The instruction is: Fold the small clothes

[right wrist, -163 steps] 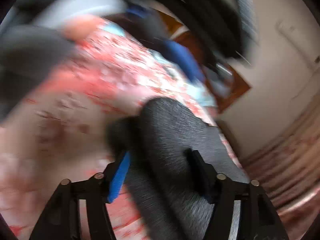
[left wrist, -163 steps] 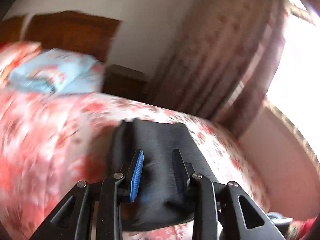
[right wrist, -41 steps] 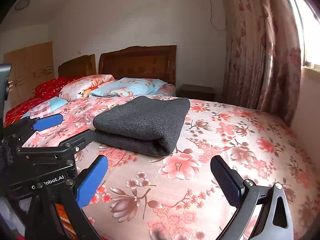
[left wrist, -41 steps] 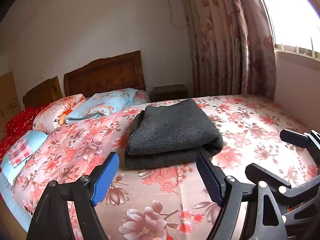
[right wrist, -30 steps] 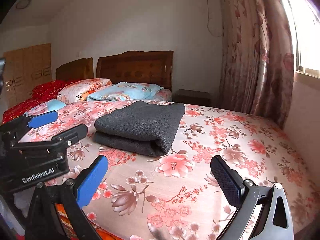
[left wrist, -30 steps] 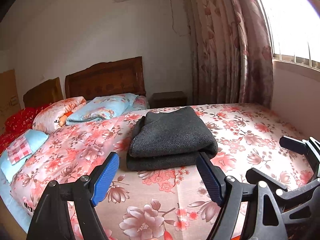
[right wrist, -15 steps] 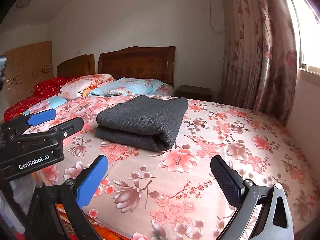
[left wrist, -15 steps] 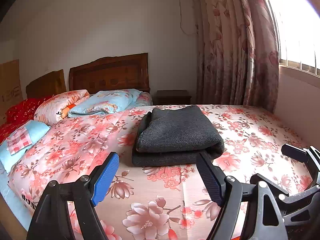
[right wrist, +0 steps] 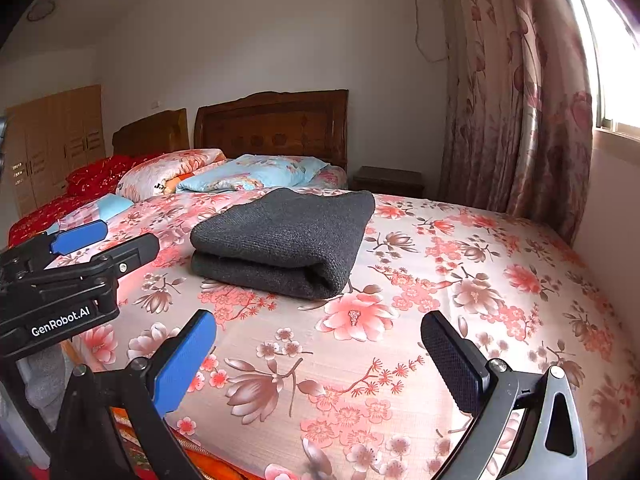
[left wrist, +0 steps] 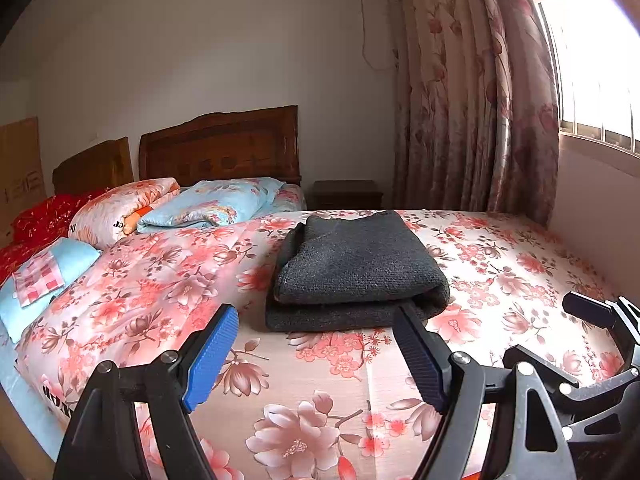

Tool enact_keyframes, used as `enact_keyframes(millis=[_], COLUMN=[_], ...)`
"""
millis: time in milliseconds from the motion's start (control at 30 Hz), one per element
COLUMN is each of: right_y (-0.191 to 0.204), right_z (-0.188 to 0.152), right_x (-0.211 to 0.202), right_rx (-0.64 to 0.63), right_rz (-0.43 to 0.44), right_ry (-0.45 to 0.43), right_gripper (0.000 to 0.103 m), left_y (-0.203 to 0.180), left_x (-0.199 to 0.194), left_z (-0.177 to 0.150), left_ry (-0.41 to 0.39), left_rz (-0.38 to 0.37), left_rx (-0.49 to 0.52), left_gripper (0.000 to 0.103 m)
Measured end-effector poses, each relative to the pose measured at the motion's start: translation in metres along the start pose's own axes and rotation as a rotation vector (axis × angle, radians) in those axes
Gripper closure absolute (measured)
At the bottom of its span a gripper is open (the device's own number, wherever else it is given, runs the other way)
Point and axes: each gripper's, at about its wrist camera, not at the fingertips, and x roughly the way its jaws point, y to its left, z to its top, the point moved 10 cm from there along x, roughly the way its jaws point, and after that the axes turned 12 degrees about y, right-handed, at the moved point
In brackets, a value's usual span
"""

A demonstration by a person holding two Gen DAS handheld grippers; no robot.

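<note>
A dark grey knitted garment (left wrist: 356, 268) lies folded into a thick rectangle in the middle of the floral bedspread (left wrist: 304, 396); it also shows in the right wrist view (right wrist: 288, 240). My left gripper (left wrist: 316, 324) is open and empty, held back near the bed's foot, short of the garment. Beside it, my right gripper (right wrist: 320, 334) is also open and empty, well clear of the garment. The left gripper's body (right wrist: 68, 280) shows at the left of the right wrist view. The right gripper's fingers (left wrist: 588, 316) show at the right of the left wrist view.
Pillows and a light blue folded quilt (left wrist: 212, 208) lie by the wooden headboard (left wrist: 220, 152). A nightstand (left wrist: 346, 196) stands in the corner beside floral curtains (left wrist: 468, 92). The wall under the window (left wrist: 600, 216) runs along the bed's right side. A wardrobe (right wrist: 56, 140) is far left.
Both grippers let go of the garment, which now lies folded on the bed. They pulled back toward the bed's foot; over the last second only the views shifted slightly.
</note>
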Motion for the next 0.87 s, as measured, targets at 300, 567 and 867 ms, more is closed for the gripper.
enact_keyframes(millis=[300, 567, 867], right_y=[0.0011, 0.0007, 0.0053], right_z=[-0.001, -0.0019, -0.0047], right_x=[0.0023, 0.0035, 0.0082], right_rx=[0.003, 0.005, 0.002], right_rz=[0.004, 0.008, 0.018], right_ry=[0.008, 0.012, 0.026], right_gripper=[0.0, 0.0, 0.0], left_y=[-0.0002, -0.0015, -0.0084], left_x=[-0.0006, -0.0006, -0.0021], left_z=[-0.0002, -0.0006, -0.0021], left_ry=[0.0, -0.002, -0.03], left_rz=[0.007, 0.01, 0.007], left_rx=[-0.005, -0.002, 0.004], left_gripper=[0.022, 0.022, 0.022])
